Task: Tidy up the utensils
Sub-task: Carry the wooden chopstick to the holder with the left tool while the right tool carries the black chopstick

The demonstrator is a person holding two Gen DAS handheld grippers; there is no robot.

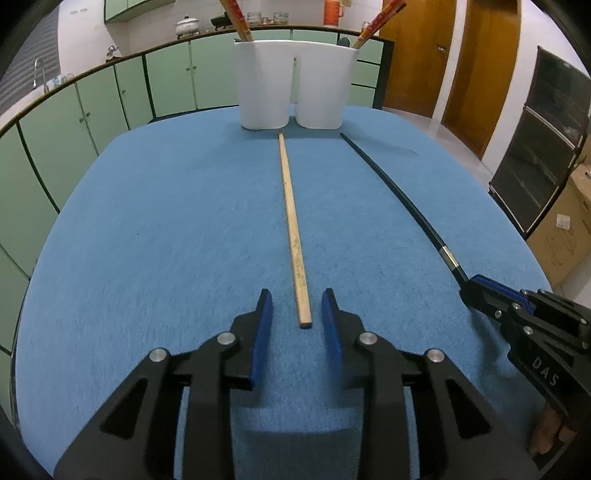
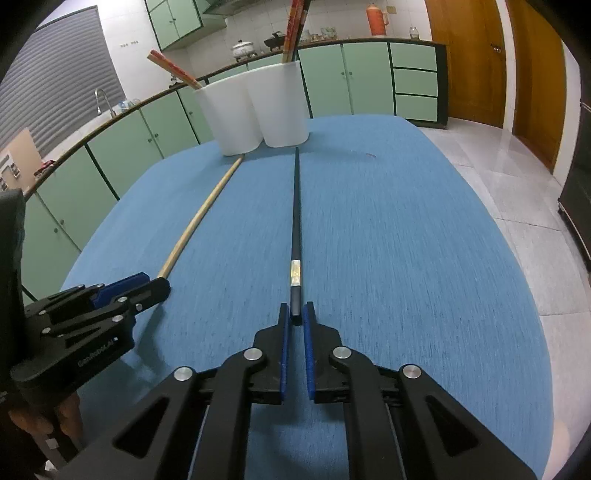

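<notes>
A wooden chopstick (image 1: 291, 229) lies on the blue table (image 1: 166, 221), pointing at two white holder cups (image 1: 291, 85). My left gripper (image 1: 297, 306) is open, its jaws on either side of the chopstick's near end without touching it. A black chopstick (image 2: 295, 221) with a silver band lies beside it. My right gripper (image 2: 295, 314) is shut on the black chopstick's near end; it also shows in the left wrist view (image 1: 469, 291). Both cups (image 2: 255, 110) hold red patterned chopsticks (image 2: 293, 29).
The table's right edge drops to a tiled floor (image 2: 517, 184). Green cabinets (image 1: 110, 103) run behind and left of the table. A dark cabinet (image 1: 546, 147) and cardboard boxes (image 1: 565, 236) stand at the right.
</notes>
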